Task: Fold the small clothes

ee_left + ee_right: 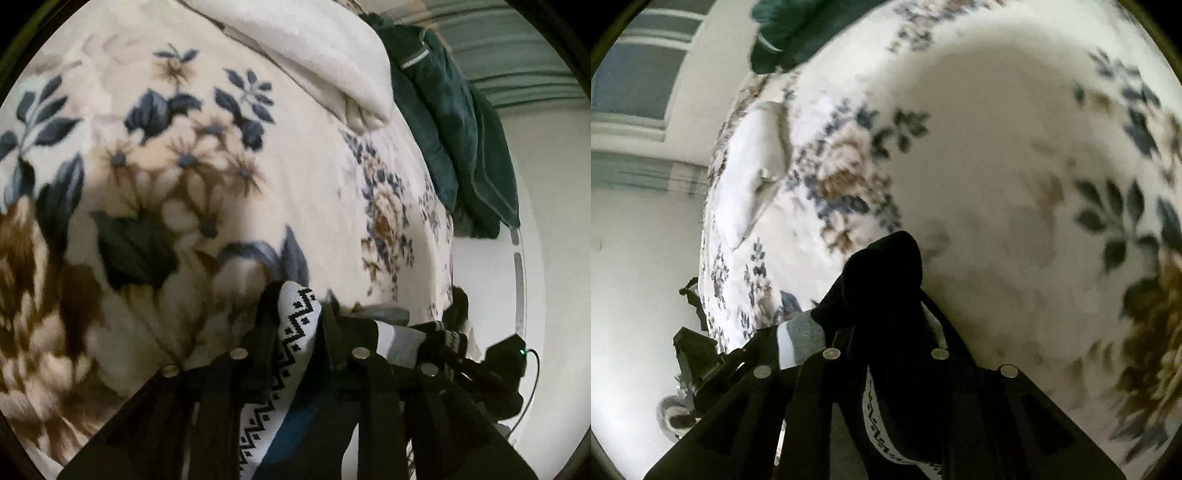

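Black-and-white knit, a small sock with a zigzag pattern (295,332), sits pinched in your left gripper (301,314), whose jaws are closed narrow on the white patterned end, the rest trailing down between the black fingers (258,350). Your right gripper (886,280) is clamped just as narrowly on the sock's black end (886,266), which bulges up above the finger tips; a strip of the white zigzag band shows lower down between them. Both grippers are held above the bed, which is covered by a cream fleece blanket printed with blue and brown flowers (184,166). In the left wrist view, a plain white folded cover (332,66) lies further up the bed, and a dark green blanket (454,140) is heaped beside it near the bed's edge. The pale floor (635,277) shows beyond that edge.
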`<state>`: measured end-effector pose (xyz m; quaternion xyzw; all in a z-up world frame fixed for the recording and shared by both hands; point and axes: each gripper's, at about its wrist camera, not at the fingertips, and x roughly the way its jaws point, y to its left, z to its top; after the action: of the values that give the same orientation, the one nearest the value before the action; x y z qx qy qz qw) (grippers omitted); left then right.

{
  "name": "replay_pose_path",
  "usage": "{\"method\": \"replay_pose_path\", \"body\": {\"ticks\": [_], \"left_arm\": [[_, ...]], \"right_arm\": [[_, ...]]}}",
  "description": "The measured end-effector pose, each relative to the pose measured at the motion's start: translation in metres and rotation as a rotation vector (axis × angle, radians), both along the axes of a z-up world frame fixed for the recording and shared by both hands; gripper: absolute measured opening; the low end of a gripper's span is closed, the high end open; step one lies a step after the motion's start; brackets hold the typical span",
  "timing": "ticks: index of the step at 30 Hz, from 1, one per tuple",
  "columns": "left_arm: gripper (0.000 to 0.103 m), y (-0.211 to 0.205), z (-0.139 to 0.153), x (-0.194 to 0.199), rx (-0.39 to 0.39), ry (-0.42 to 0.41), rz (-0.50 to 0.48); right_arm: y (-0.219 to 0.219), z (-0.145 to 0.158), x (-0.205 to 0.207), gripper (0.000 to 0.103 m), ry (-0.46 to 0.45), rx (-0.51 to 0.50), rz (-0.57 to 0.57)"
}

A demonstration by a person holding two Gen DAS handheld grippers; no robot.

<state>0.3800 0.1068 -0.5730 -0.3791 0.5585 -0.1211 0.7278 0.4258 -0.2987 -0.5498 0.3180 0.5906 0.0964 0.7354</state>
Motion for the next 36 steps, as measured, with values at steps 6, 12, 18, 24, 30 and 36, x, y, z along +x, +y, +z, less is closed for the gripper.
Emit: {"method": "replay_pose_path", "body": {"ticks": [6, 12, 18, 24, 30, 36], "left_arm": [[0.017, 0.011, -0.010, 0.010, -0.019, 0.025, 0.028], [0.068, 0.026, 0.010, -0.012, -0.038, 0.027, 0.036], [0.069, 0.032, 0.020, -0.080, 0.259, 0.068, -0.009], [0.071, 0.027, -0.018, -0.129, 0.433, 0.145, -0.049], [0.103, 0.012, -0.032, -0.112, 0.442, 0.182, -0.061], [0.103, -0.008, -0.040, -0.104, 0.570, 0.225, -0.115]], "right_arm": [[0.005, -0.037, 0.032, 0.017, 0.081, -0.051, 0.040], [-0.049, -0.047, -0.019, 0.060, 0.205, 0.089, -0.055], [-0.066, -0.070, -0.112, 0.062, 0.351, 0.217, -0.104], [-0.069, -0.058, -0.159, 0.005, 0.258, 0.215, -0.301], [-0.072, -0.066, -0.161, 0.006, 0.360, 0.052, -0.234], [-0.082, -0.036, -0.119, 0.057, 0.287, 0.058, -0.185]]}}
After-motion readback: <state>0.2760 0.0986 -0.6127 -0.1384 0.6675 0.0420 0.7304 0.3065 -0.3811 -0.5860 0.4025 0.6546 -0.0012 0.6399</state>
